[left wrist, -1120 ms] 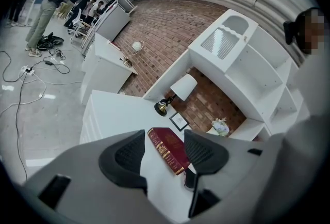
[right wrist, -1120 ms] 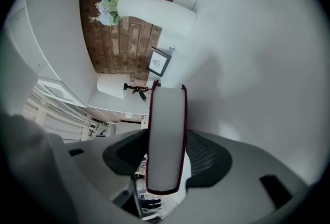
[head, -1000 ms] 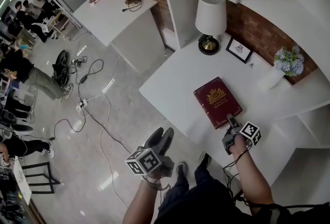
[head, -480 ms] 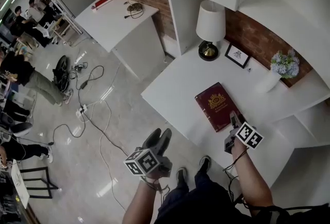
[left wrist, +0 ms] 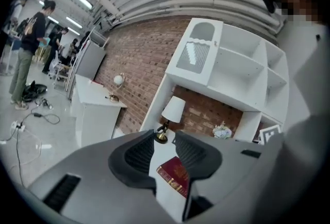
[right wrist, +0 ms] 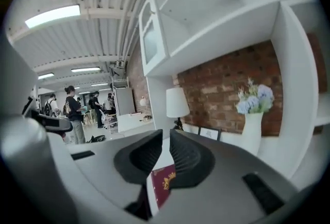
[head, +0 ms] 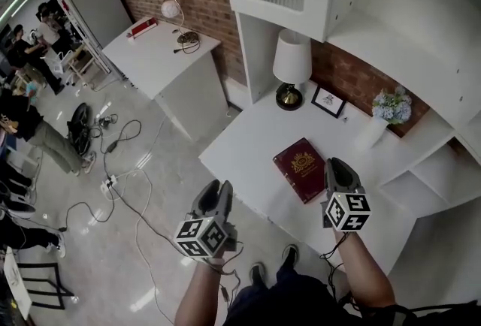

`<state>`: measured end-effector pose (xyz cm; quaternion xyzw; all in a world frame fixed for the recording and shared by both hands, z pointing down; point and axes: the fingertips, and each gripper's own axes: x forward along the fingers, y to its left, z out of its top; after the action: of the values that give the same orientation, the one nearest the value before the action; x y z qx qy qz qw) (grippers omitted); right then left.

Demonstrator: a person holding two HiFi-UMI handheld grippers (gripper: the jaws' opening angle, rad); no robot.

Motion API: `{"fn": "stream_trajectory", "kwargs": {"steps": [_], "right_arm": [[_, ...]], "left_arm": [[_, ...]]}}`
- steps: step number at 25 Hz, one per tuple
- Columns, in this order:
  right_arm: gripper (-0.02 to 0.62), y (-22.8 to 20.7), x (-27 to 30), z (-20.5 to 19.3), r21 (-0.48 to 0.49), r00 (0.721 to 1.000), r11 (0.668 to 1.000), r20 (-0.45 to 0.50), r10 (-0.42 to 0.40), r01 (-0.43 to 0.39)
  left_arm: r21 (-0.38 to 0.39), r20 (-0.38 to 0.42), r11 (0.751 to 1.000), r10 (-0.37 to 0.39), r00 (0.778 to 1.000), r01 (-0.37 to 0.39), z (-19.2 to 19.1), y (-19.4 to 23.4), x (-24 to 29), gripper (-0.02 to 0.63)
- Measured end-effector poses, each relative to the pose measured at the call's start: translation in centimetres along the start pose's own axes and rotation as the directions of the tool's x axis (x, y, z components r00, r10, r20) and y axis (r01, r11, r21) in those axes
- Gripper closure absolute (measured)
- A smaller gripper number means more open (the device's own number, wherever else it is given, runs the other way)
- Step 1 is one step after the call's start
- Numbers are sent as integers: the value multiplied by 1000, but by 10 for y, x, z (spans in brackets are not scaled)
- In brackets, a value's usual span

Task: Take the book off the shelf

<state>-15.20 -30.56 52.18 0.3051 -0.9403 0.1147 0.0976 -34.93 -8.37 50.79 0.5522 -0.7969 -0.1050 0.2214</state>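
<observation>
Red book (head: 302, 169) lies flat on the white surface (head: 248, 137), below the shelves (head: 391, 24). Right tongs (head: 337, 165) have let go of it and lifted; jaws just closed to a slit, empty. Left tongs (head: 216, 191) also just narrowed, empty, off the surface's near-left edge. Book is off the shelf, so task probably done.

Grey jaws; black ribbed pads (left wrist: 139, 153); black-and-white marker cubes (head: 201, 236)

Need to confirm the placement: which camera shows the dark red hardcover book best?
Head view: the dark red hardcover book lies flat on the white desk, its whole gold-stamped cover visible. The left gripper view catches only part of the cover, low in frame; the right gripper view shows just a corner sliver.
</observation>
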Motion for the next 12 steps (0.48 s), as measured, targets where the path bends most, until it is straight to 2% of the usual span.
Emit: {"fn": "stream_trajectory", "kwargs": {"steps": [5, 12], "right_arm": [[569, 33, -25, 62, -131, 991, 991, 129, 48, -31], [572, 63, -58, 130, -230, 954, 973, 284, 92, -25]], "left_arm": [[146, 110, 989, -7, 994, -9, 45, -16, -12, 526], [306, 245, 951, -34, 969, -44, 106, -45, -38, 531]]}}
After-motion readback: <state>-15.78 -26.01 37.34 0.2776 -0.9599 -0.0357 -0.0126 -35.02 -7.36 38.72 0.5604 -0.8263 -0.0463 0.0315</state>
